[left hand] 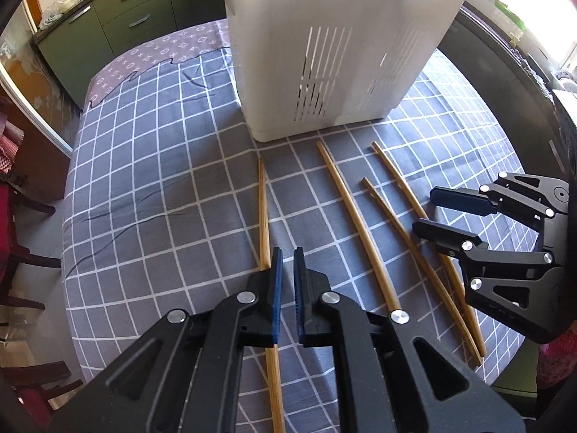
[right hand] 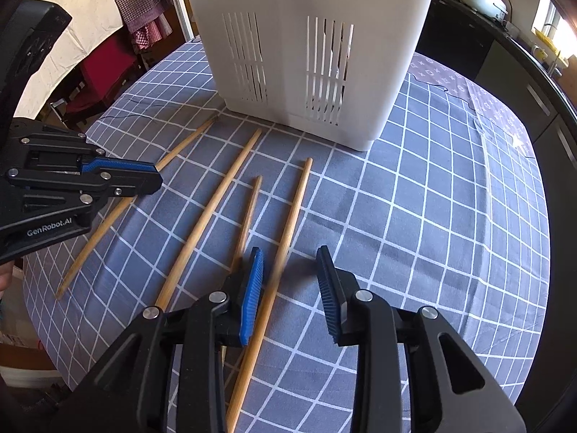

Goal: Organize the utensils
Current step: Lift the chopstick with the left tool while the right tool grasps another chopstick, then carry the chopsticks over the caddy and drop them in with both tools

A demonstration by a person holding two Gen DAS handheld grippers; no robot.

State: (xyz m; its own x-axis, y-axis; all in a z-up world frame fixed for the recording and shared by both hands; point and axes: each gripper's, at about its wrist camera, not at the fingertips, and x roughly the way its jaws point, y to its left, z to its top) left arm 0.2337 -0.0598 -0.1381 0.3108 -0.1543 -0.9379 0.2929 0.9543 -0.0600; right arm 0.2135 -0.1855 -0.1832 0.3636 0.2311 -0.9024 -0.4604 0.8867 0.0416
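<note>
- While four wooden chopsticks are lying loose on the grey checked tablecloth [left hand: 151, 166], a tall white slotted utensil holder [left hand: 324, 54] is standing upright at the far side of them.
- Seen from the left wrist, the left gripper [left hand: 286, 263] is pointing steeply down with its blue pads nearly pressed together, only a thin slit showing between them.
- Nothing is sitting between those pads; the leftmost chopstick [left hand: 263, 209] is running just beside the left finger and passing beneath it.
- To its right, the second chopstick [left hand: 353, 223] is lying apart from it, its far tip close to the holder's base.
- Further right, the third chopstick [left hand: 407, 241] and the fourth chopstick [left hand: 414, 198] are lying close together and converging at their near ends.
- Over that pair, the right gripper [left hand: 425, 213] is hovering with its jaws partly spread.
- Seen from the right wrist, the right gripper's pads are standing apart around the fourth chopstick; the stick is lying close to the left pad [right hand: 252, 288], and I cannot tell whether it is touching.
- The right pad [right hand: 330, 288] is standing clear of the stick, so nothing is being pinched.
- Dark dried marks or thread-like lines are showing on the cloth at the left, and green cabinets [left hand: 119, 25] are standing beyond the table.
</note>
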